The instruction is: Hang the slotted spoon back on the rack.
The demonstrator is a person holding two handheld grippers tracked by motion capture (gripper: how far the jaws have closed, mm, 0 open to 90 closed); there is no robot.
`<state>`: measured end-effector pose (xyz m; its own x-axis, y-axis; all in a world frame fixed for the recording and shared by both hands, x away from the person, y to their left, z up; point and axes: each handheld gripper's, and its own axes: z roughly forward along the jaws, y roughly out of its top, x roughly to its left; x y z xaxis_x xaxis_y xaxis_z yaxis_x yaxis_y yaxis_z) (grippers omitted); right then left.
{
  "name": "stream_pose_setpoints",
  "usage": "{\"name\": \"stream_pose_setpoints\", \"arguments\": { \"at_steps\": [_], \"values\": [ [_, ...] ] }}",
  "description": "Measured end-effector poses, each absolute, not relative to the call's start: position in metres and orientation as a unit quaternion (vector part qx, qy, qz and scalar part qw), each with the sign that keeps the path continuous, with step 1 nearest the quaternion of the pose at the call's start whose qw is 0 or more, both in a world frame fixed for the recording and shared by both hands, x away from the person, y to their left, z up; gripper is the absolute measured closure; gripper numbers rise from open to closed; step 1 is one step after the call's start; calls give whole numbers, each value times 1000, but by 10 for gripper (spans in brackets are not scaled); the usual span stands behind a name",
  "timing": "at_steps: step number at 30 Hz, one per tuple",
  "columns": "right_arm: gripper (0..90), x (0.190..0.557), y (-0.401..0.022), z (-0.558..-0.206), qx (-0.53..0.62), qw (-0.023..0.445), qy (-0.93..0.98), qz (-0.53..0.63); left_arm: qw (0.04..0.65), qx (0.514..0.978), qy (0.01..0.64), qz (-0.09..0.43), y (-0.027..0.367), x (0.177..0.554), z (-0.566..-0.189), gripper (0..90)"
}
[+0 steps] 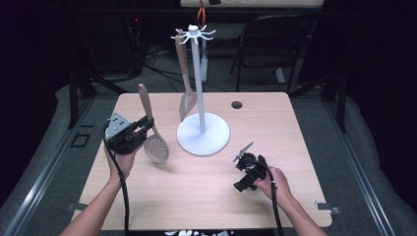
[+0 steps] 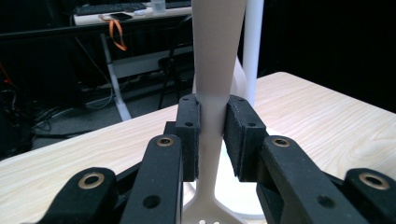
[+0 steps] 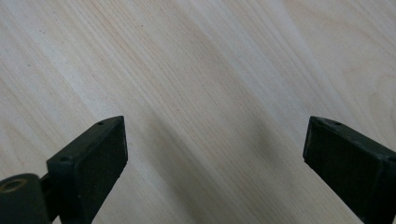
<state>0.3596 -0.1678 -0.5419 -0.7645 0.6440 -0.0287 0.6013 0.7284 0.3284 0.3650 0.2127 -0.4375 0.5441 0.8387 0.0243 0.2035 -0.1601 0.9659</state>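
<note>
Left hand-held gripper (image 1: pixel 146 125) is clamped on the handle of a beige skimmer (image 1: pixel 153 132), which it holds off the table (image 1: pixel 275 128) near the left edge. In the left gripper view its two black pads (image 2: pixel 189 135) press on either side of the handle's narrow part (image 2: pixel 212 93), with the handle standing nearly upright between them and widening above the grip. The perforated bowl hangs below the gripper, tilted toward the table's middle, and the handle's free end rises up and back toward the far left corner. Whether the bowl's lower rim touches the wood or hangs just above it cannot be told from the high view.

Right hand-held gripper (image 1: pixel 244 151) sits low over the near right part of the table, well apart from the skimmer, and its jaws stand wide with only bare wood between them in the right gripper view.

Between the two grippers, toward the far edge, stands a white rack (image 1: pixel 201 88) on a round base, just beside the skimmer's bowl. A beige spatula (image 1: pixel 186 83) hangs from one of the hooks at the rack's top, its blade ending close above the base.
</note>
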Motion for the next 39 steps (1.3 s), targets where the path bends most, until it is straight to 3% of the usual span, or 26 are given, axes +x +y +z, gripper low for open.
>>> {"name": "stream_pose_setpoints", "arguments": {
  "at_steps": [39],
  "values": [
    [59, 360, -168, -542, 334, 71, 928, 152, 551, 722, 327, 262, 167, 408, -381, 762]
  ]
}}
